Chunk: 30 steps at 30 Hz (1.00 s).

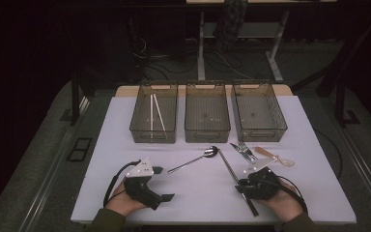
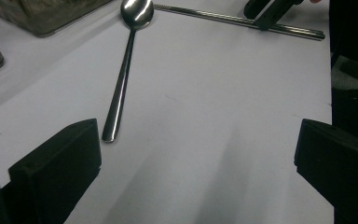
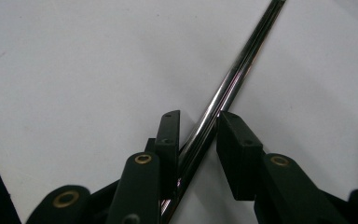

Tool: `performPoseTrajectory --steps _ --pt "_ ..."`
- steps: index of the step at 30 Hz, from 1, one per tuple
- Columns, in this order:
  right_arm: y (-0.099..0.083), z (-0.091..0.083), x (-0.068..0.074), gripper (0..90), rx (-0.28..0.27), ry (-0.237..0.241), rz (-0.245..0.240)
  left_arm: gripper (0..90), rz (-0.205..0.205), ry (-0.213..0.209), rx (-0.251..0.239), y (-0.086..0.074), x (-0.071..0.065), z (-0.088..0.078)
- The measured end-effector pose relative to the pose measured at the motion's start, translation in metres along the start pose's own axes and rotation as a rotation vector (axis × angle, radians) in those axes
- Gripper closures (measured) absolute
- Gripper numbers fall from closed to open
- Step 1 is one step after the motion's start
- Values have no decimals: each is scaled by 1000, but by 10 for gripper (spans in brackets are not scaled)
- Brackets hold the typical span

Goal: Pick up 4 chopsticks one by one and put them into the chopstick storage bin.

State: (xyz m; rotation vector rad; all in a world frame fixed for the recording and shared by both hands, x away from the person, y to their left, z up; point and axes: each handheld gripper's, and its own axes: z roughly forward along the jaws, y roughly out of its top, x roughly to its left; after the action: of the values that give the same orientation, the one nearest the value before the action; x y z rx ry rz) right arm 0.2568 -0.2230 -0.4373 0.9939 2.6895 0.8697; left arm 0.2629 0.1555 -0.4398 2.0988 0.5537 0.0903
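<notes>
A pair of metal chopsticks (image 1: 227, 162) (image 2: 214, 16) (image 3: 242, 60) lies slantwise on the white table (image 1: 198, 193). My right gripper (image 1: 241, 187) (image 3: 198, 126) straddles their near half, jaws close on either side. The pads do not clearly press, and the chopsticks still rest on the table. My left gripper (image 1: 163, 183) (image 2: 198, 158) rests wide open at the front left with nothing between its jaws. A steel spoon (image 1: 193, 162) (image 2: 123, 79) lies just beyond it, handle end near the left jaw. The right gripper (image 2: 265, 14) also appears far off in the left gripper view.
Three clear bins stand in a row at the back: left (image 1: 153, 140), middle (image 1: 207, 136), right (image 1: 260, 136). The left one holds two white chopsticks (image 1: 157, 111). A fork (image 1: 245, 149), a knife (image 1: 236, 147) and a light wooden spoon (image 1: 273, 155) lie right of the metal chopsticks.
</notes>
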Motion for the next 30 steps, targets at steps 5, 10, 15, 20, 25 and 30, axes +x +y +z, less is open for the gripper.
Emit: performPoseTrajectory --steps 5,10,15,20,25,30 --pt "1 0 -1 696 4 3 -11 0 0 0 0 0 0 0" --pt "1 -1 -3 702 13 -4 -16 0 1 1 0 0 0 -1" --pt "-1 -3 -8 714 17 -17 -15 0 0 2 -1 0 0 -1" --pt "-3 -5 -15 731 22 -34 -14 0 2 3 -2 0 0 -1" --pt "-5 -7 -23 745 28 -44 -7 0 1 4 -3 0 1 -1" --pt "-7 -9 -30 758 33 -66 -9 0 3 6 1 -1 2 -1"
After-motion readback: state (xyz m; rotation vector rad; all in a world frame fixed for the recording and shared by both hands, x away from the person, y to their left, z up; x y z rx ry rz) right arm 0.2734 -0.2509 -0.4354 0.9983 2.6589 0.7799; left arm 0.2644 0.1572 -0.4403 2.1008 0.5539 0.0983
